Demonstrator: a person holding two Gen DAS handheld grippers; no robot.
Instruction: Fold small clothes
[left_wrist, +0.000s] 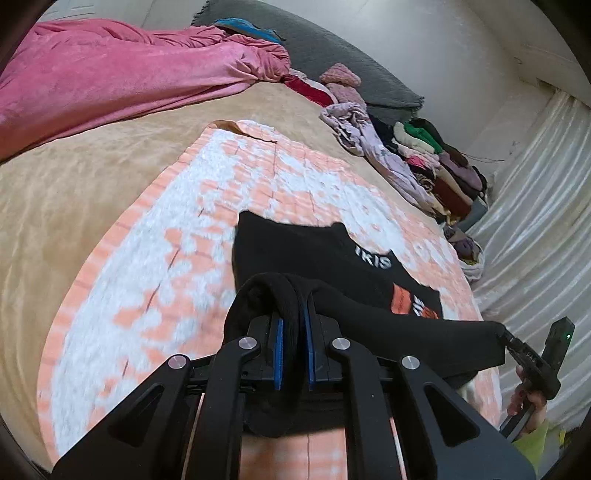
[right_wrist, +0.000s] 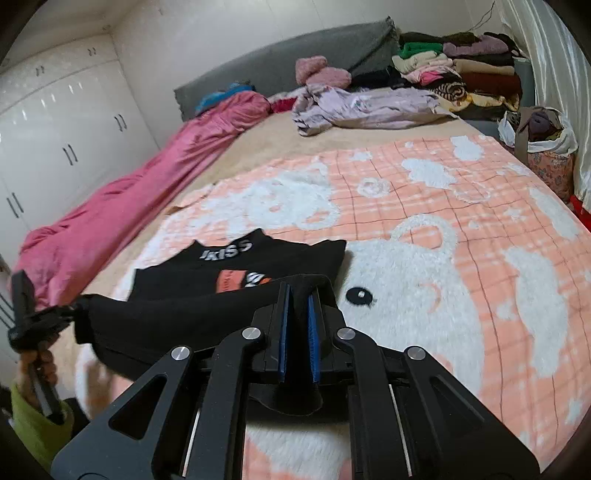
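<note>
Shirt, black, lifted by one edge above the peach blanket, far end resting on it. Left gripper pinching bunched hem at one corner; right gripper pinching the other. Fabric stretched taut between both. Clothes pile well beyond the blanket, pink quilt alongside.

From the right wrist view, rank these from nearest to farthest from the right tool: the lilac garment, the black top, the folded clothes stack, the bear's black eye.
1. black top: clamped in the right tool.
2. bear's black eye: just right of the tool, on the blanket.
3. lilac garment: crumpled, far up the bed.
4. folded clothes stack: far right corner, behind it.
</note>
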